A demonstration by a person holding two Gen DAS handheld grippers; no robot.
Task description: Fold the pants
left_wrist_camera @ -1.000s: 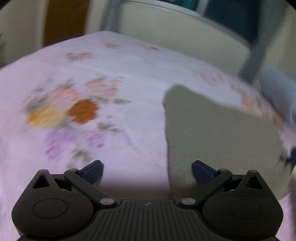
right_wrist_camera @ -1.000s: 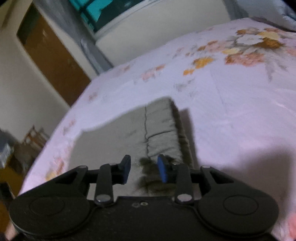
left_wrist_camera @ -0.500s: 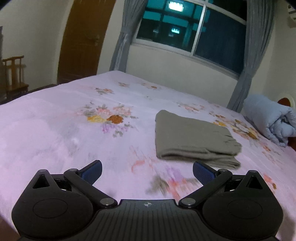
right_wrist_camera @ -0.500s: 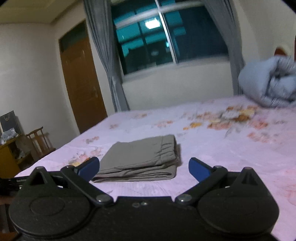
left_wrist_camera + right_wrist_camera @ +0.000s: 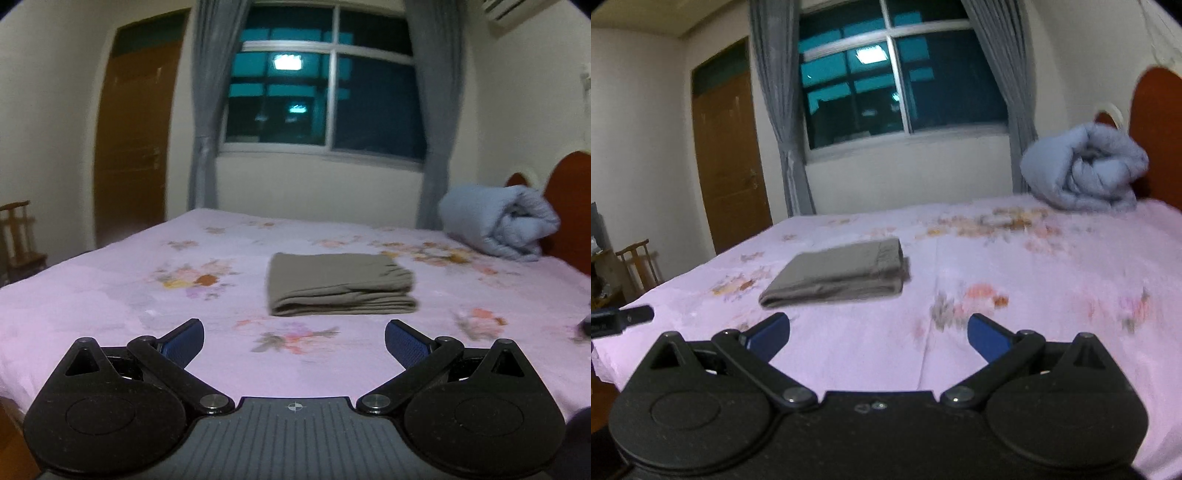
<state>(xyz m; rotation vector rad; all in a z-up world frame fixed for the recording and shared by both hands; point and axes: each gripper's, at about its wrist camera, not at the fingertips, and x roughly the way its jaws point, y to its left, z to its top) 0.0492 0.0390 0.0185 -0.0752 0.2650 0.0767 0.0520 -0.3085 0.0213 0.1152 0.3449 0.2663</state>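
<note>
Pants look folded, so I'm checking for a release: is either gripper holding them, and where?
Nothing is held. The left gripper and right gripper are open, apart from the pants on the bed.

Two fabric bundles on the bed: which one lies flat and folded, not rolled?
The grey-brown pants, a flat rectangular stack mid-bed. The light blue quilt is a bulky roll by the headboard.

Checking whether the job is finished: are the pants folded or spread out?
Folded. The grey pants lie on the bed sheet as a compact rectangle with stacked layers visible along the near edge.
</note>
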